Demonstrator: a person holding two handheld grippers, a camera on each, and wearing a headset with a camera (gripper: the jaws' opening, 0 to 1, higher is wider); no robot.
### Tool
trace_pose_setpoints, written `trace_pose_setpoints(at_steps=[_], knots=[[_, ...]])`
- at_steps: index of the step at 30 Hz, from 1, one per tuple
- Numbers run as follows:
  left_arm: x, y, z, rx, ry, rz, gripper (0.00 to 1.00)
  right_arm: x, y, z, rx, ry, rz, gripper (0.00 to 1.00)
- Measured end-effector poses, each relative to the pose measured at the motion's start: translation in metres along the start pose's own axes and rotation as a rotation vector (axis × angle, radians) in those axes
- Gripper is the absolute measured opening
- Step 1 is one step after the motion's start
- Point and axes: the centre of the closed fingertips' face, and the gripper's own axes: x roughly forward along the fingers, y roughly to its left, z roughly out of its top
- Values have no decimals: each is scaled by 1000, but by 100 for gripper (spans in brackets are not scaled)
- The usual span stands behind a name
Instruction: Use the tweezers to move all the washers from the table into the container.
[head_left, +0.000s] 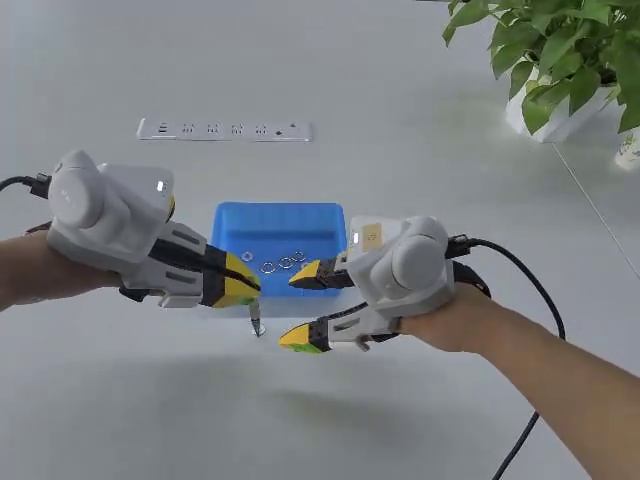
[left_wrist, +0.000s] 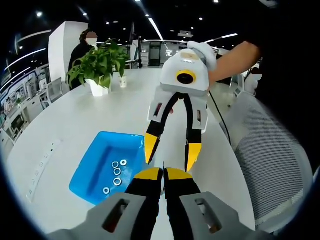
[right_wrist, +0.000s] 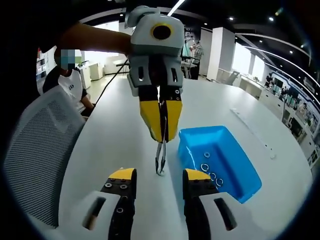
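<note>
Likely the pickup step: left gripper (head_left: 247, 282) fingers pinch the tweezers (right_wrist: 160, 156), tips down just beside the container (head_left: 228, 222). The right gripper (head_left: 297, 308) fingers are spread. Next, lift over the rim.

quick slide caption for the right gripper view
Left gripper shut on tweezers, tips pointing down toward the table beside a blue container holding several washers.

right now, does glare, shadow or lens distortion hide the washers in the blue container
head view: soft even light, faint shadow on the white table, small metal washers tiny but clear; left gripper view: fisheye bends the blue plastic container, no glare on it; right gripper view: thin metal tweezers sharp, ceiling lights bright.
</note>
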Motion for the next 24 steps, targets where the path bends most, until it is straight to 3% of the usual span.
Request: trace_pose_setpoints(at_steps=[11, 24], knots=[[1, 0, 1, 2, 4, -15, 5, 22, -2, 5, -9, 9, 37, 18], [1, -1, 1, 2, 12, -23, 5, 36, 1, -2, -28, 49, 64, 11]])
